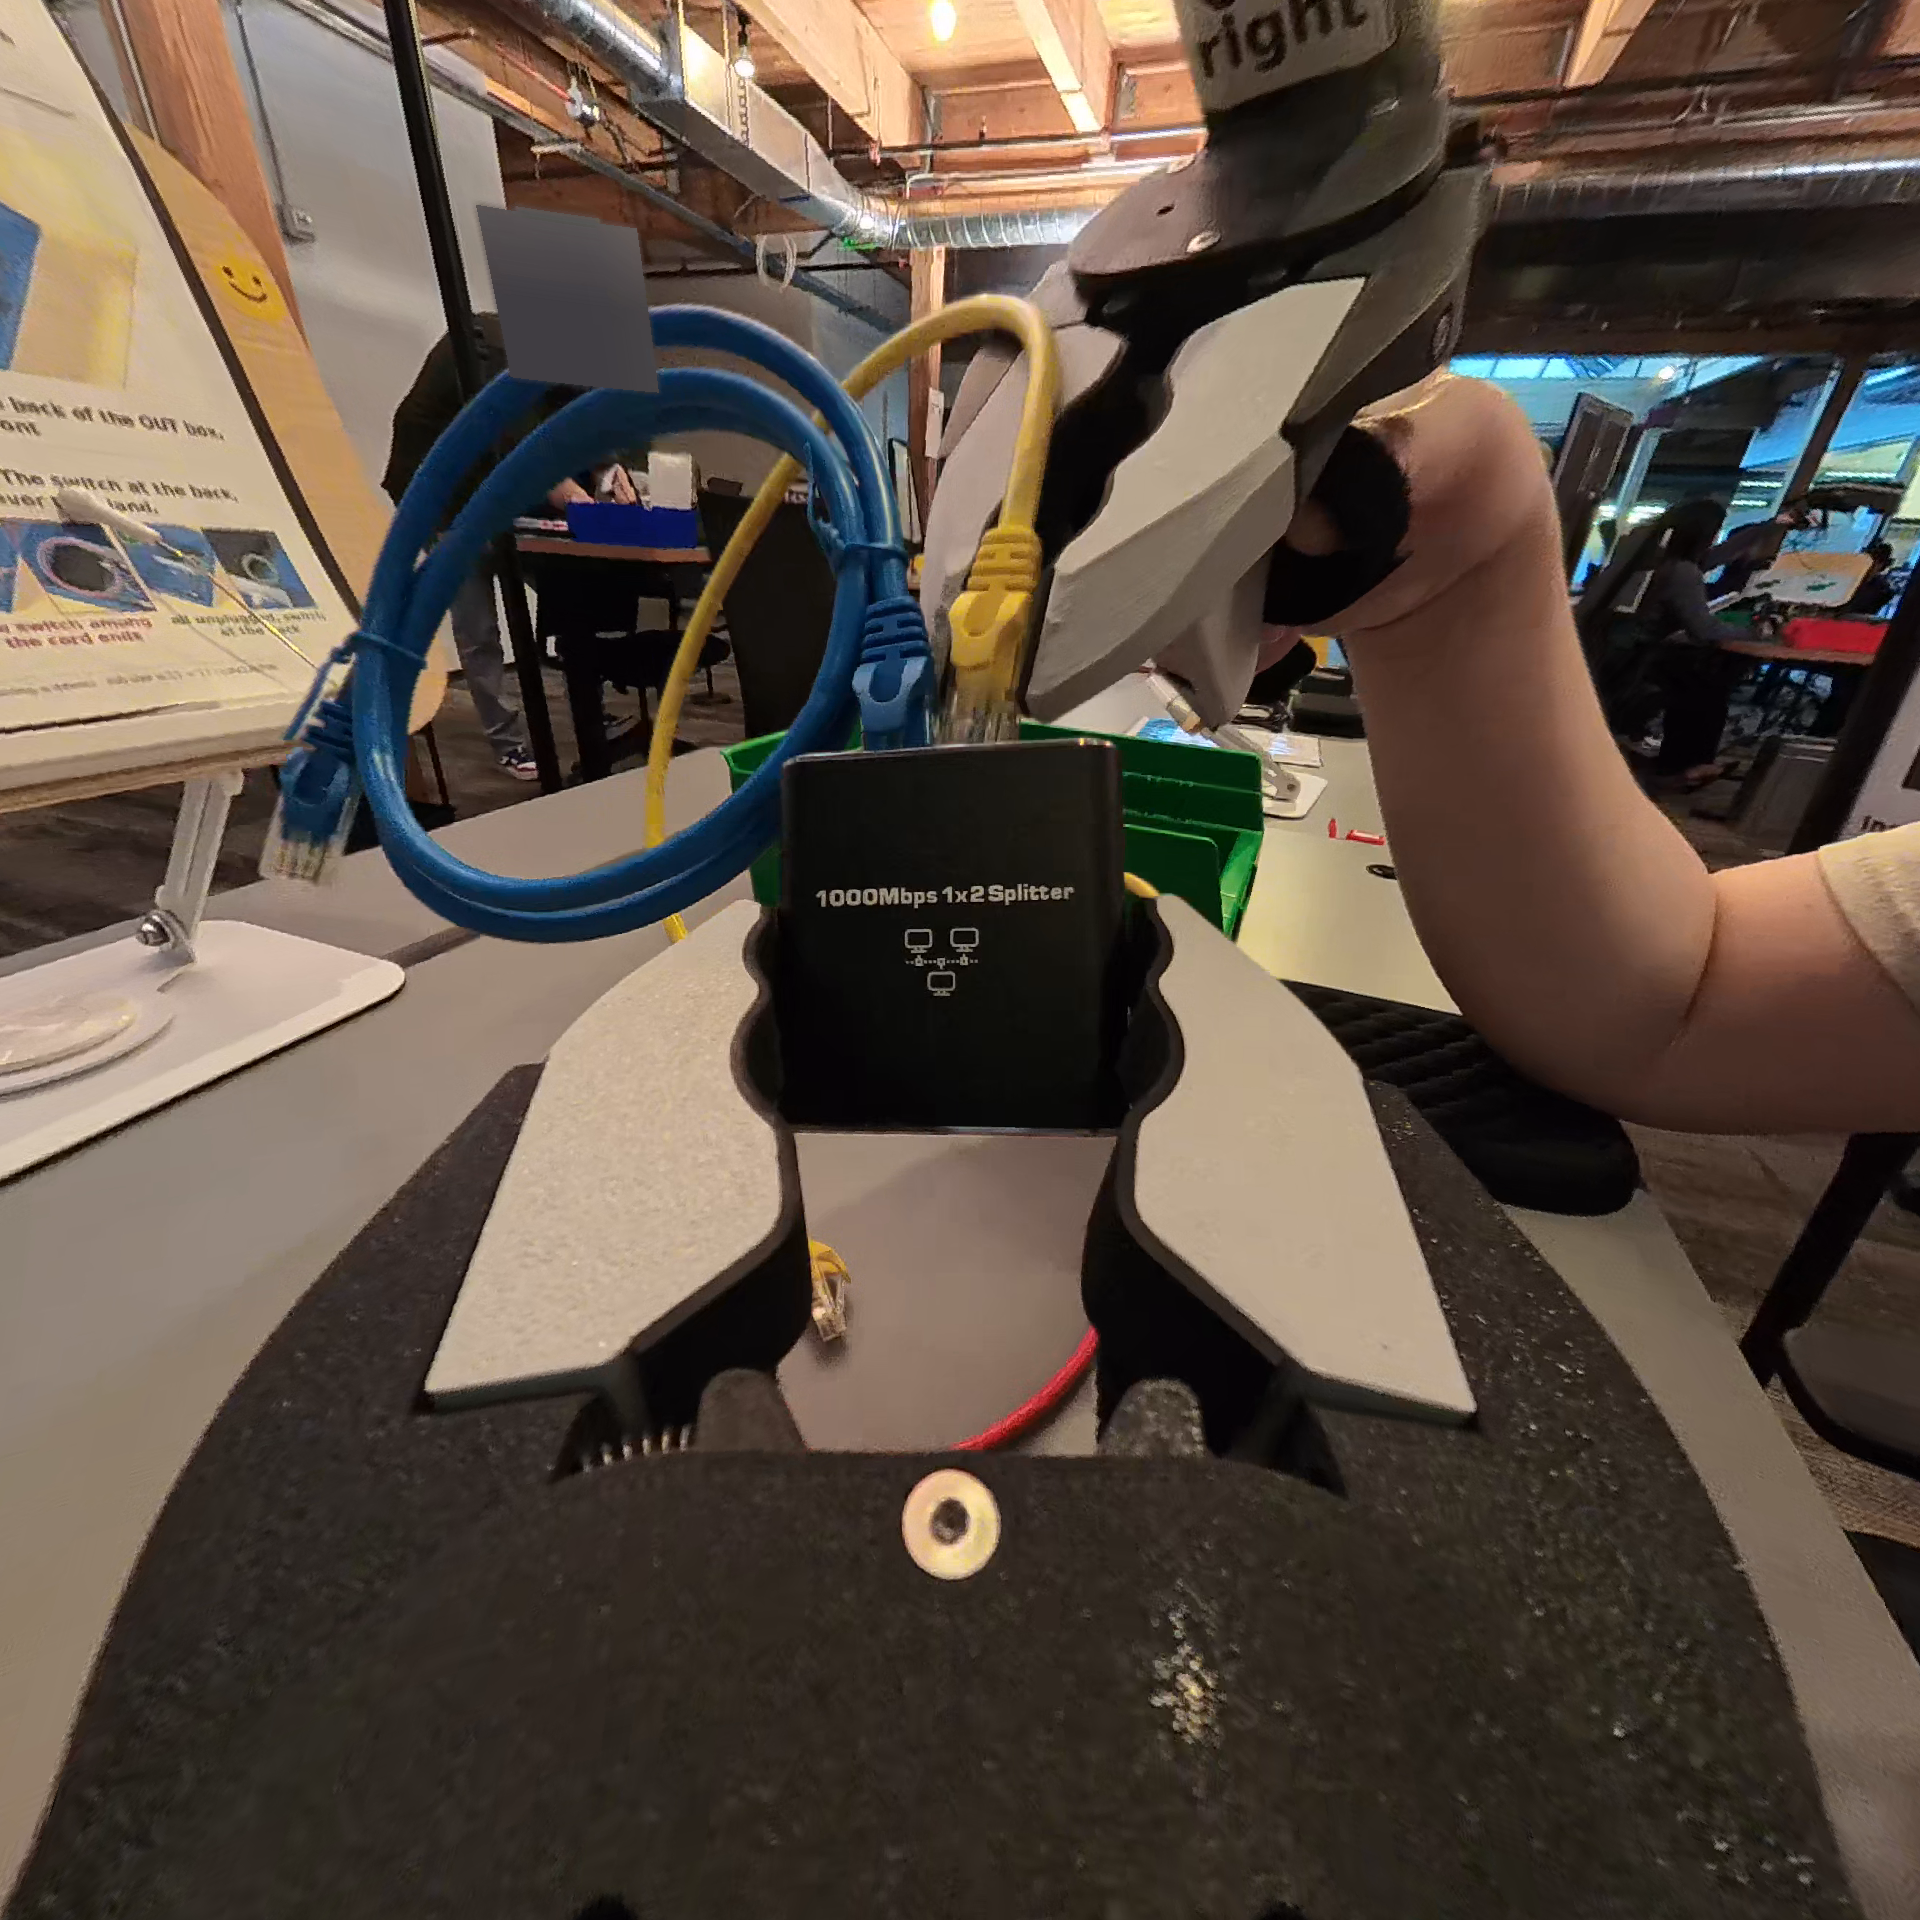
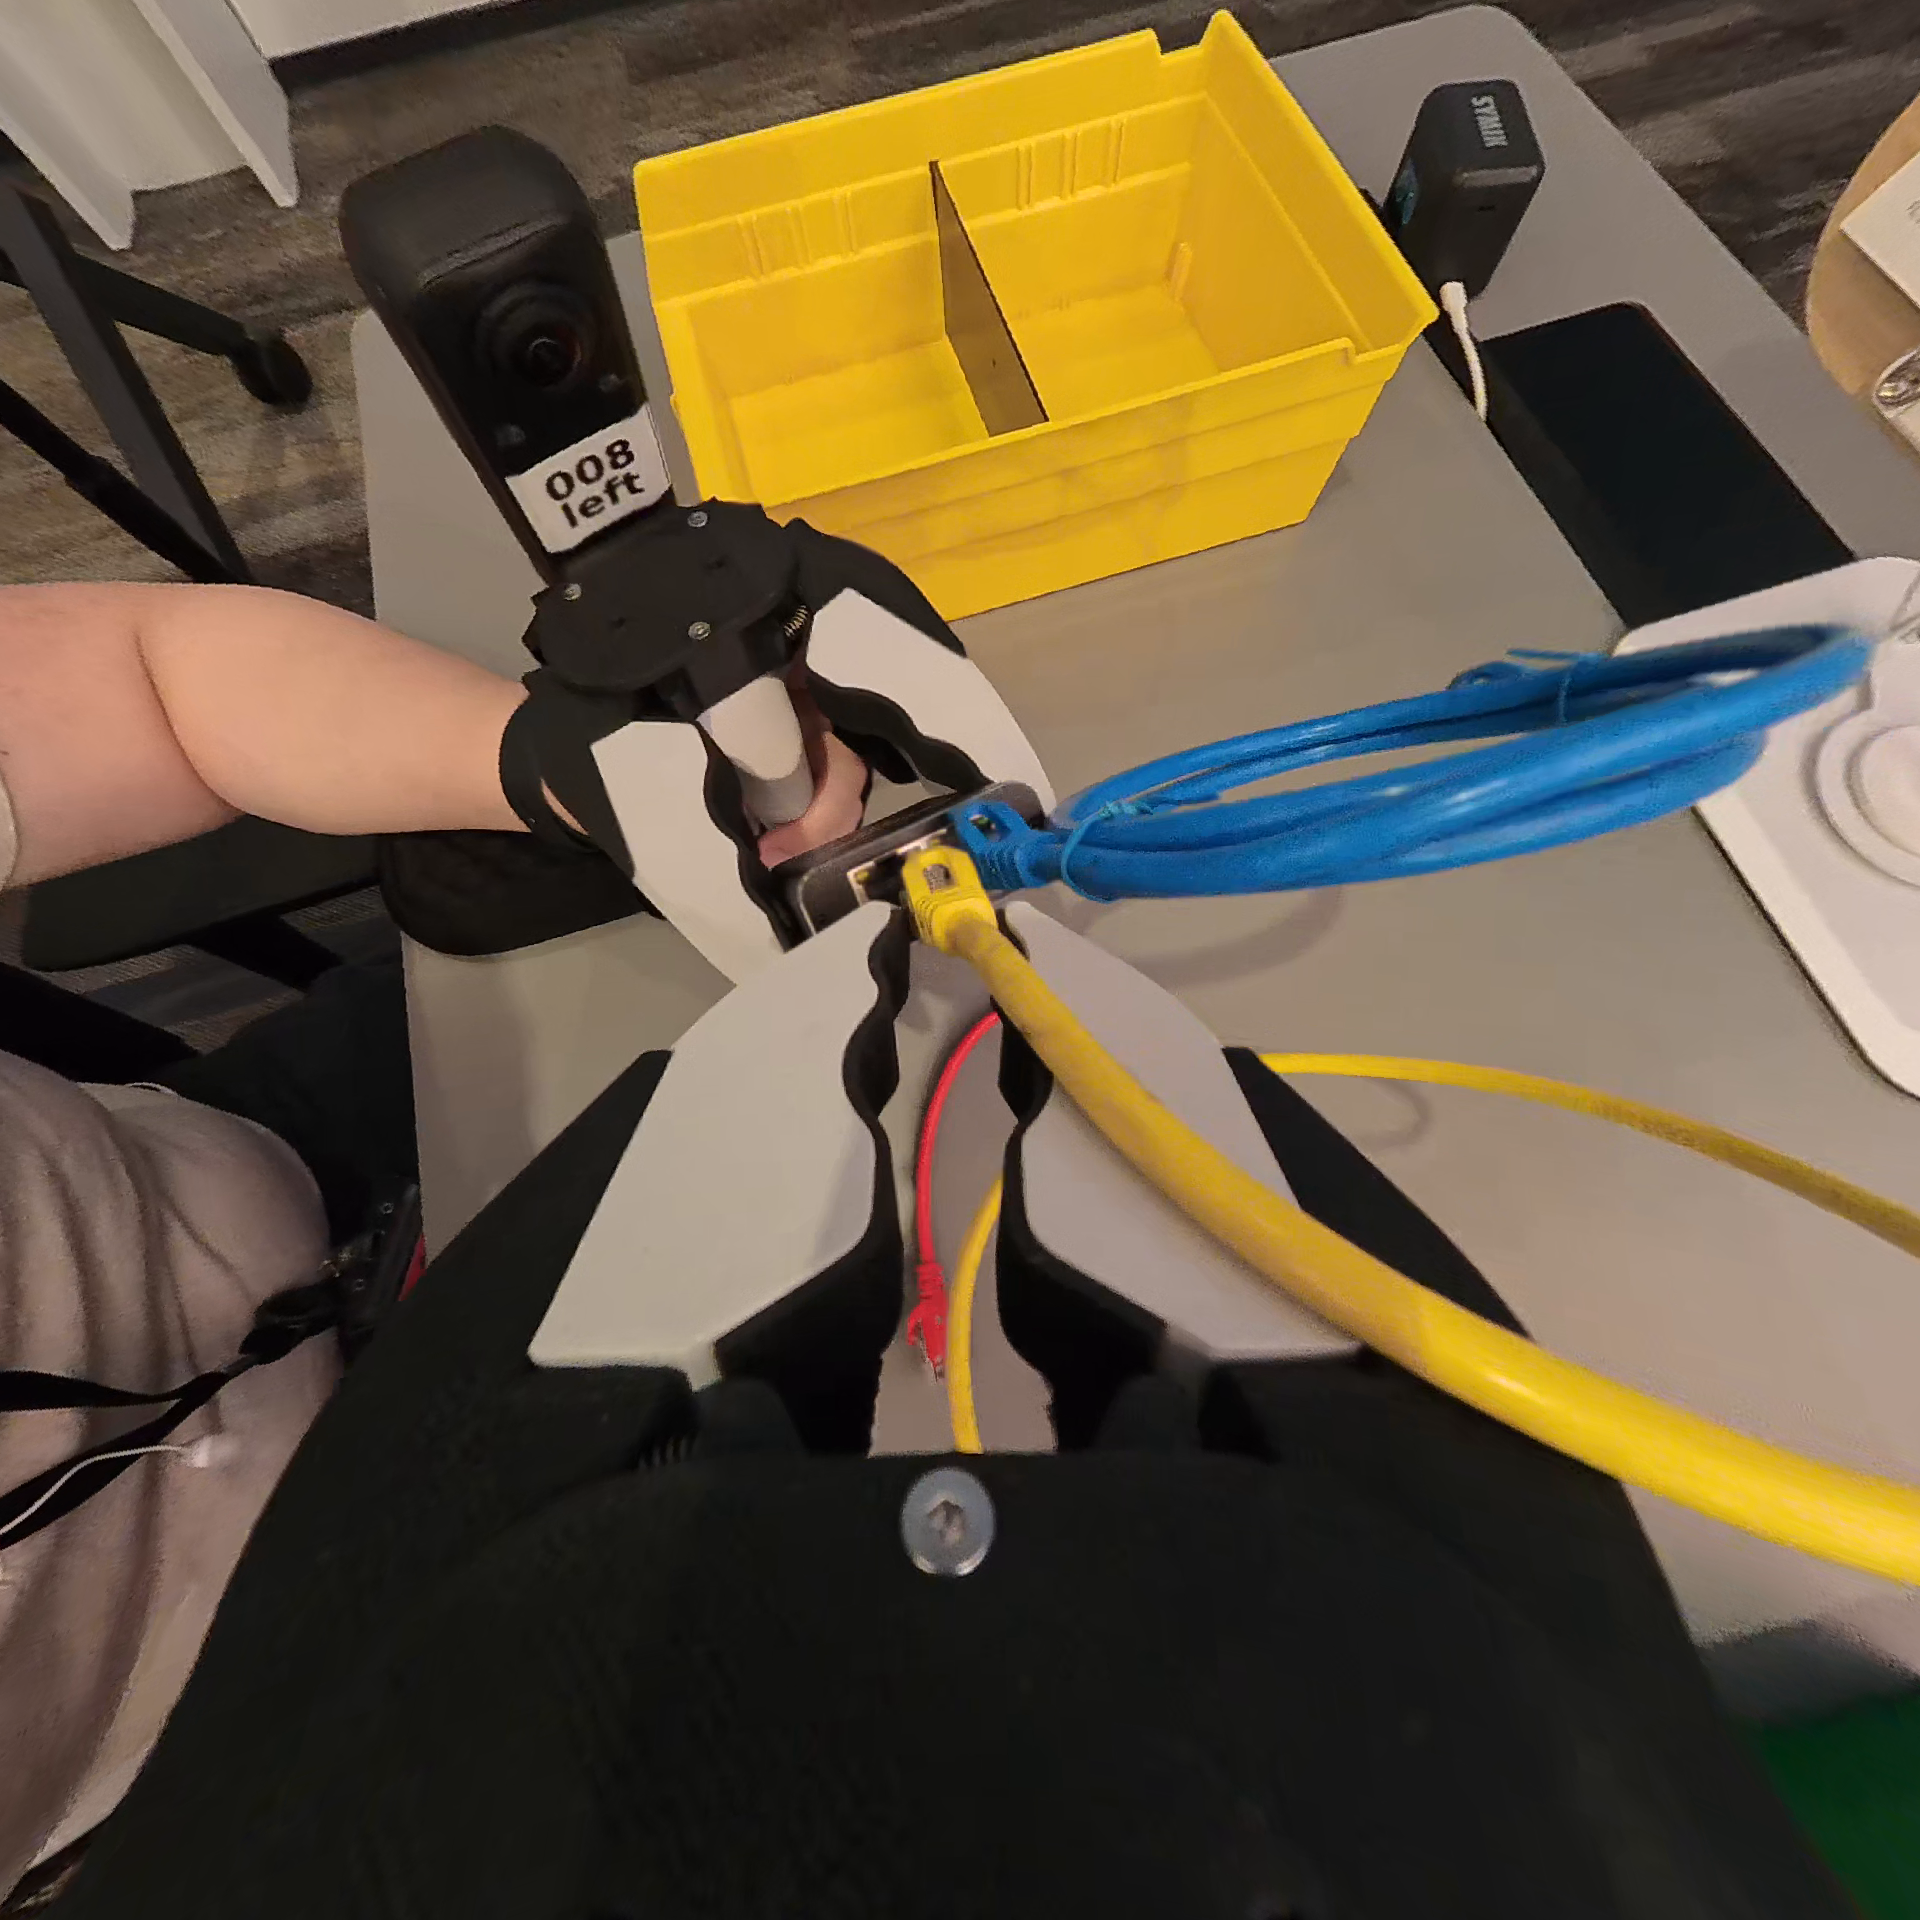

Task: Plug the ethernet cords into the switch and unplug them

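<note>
While the left wrist view looks along its own fingers, the left gripper (image 1: 951, 997) pinches a black splitter box (image 1: 948, 935) by both sides, above the grey table (image 1: 260, 1195). A blue ethernet cord (image 1: 888, 665) sits plugged into its top, a yellow connector (image 1: 987, 634) beside it.

From the right wrist view, the right gripper (image 2: 951, 940) has its fingertips closed on that yellow connector (image 2: 940, 894) at the box's port, before a yellow bin (image 2: 1039, 499).

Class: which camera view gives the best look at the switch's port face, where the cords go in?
The right wrist view: it faces the ports of the switch, with the blue plug seated and the yellow plug at the neighbouring port. The left wrist view shows only the switch's black top, ports hidden.
</note>
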A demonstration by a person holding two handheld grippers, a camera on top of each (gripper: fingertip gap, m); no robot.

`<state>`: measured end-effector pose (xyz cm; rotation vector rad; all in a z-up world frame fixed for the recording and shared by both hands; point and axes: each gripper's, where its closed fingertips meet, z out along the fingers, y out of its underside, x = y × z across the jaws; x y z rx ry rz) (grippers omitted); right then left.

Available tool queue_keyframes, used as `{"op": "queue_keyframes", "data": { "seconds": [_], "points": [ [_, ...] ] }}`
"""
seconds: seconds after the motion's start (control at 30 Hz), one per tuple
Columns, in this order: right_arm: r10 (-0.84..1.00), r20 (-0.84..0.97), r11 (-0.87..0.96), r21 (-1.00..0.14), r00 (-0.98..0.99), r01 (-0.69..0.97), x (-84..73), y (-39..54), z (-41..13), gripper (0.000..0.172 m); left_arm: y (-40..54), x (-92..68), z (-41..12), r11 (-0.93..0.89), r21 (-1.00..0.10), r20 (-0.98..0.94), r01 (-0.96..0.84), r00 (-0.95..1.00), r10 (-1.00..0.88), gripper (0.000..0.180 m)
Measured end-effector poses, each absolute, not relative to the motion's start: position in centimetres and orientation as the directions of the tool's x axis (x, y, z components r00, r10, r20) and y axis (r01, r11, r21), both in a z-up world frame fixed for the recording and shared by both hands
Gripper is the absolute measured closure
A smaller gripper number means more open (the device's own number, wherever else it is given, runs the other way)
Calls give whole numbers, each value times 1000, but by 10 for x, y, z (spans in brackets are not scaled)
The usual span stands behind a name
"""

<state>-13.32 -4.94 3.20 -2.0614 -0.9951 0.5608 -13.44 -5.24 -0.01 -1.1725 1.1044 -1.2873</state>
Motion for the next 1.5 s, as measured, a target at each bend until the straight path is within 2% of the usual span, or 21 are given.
{"op": "queue_keyframes", "data": {
  "seconds": [0.53,0.67,0.8,0.83,0.97,1.33,1.5],
  "points": [
    [872,-176,-388,-817,456,427,-140,-57,32,158,-52,-137,0,52,-995,-49,82,35,-998,117],
    [883,-107,-341,-815,457,468,-141,-57,30,158,-51,-138,-3,91,-994,-89,56,48,-995,117],
    [901,111,-174,-792,419,585,-140,-52,23,159,-48,-135,-10,0,-1000,1,29,21,-1000,117],
    [903,115,-167,-792,414,587,-141,-52,23,158,-49,-134,-12,-21,-999,21,27,5,-1000,117],
    [928,4,-195,-848,374,493,-142,-55,31,159,-55,-136,-3,-88,-992,83,88,-64,-995,117],
    [909,-40,-213,-900,415,381,-153,-44,43,159,-44,-146,9,-109,-981,106,163,-30,-994,117],
    [933,-40,-165,-931,358,326,-158,-46,50,159,-47,-150,17,-123,-971,112,207,-63,-992,117]
  ]
}}
